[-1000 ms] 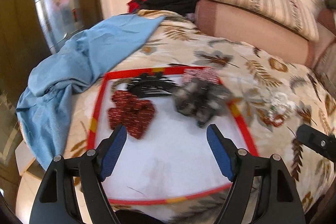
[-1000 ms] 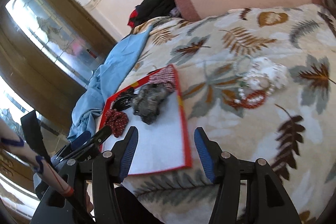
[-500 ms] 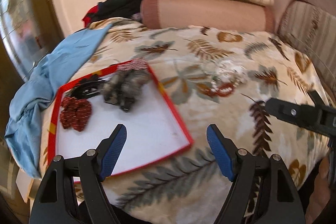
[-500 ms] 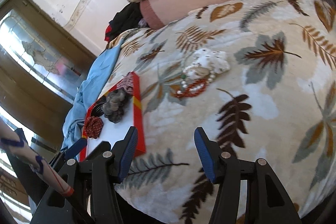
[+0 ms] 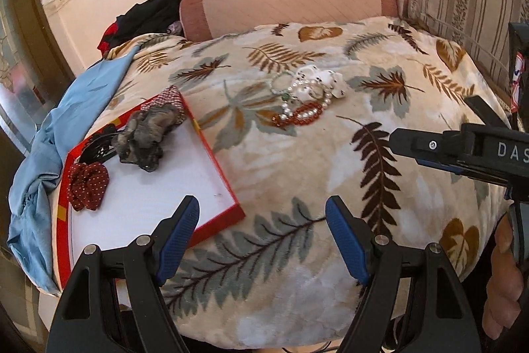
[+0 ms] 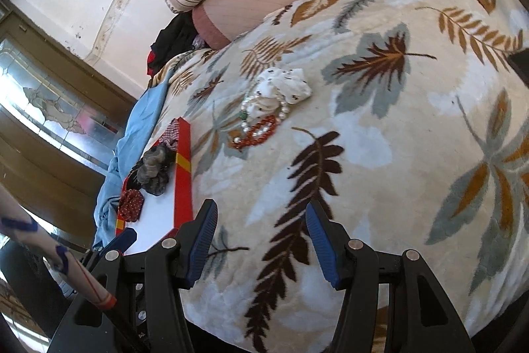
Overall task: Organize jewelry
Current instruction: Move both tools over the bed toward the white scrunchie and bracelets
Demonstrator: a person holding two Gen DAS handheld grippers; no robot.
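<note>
Bracelets (image 6: 261, 124) lie well beyond the empty right claw (image 6: 261, 235).

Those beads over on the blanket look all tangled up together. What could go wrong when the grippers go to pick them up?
The red bead bracelet lies entwined with the pearl strand and the white scrunchie, so one pull may drag all three. The plush blanket could get pinched too. The red-edged tray is already crowded at its far end.

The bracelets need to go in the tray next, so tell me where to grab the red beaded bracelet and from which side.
Grip the red beaded bracelet on its near arc, coming from above on the side nearest the grippers. It lies flat on the blanket, and its far side tangles with the pearl bracelet and white scrunchie, so only that arc is free.
</note>
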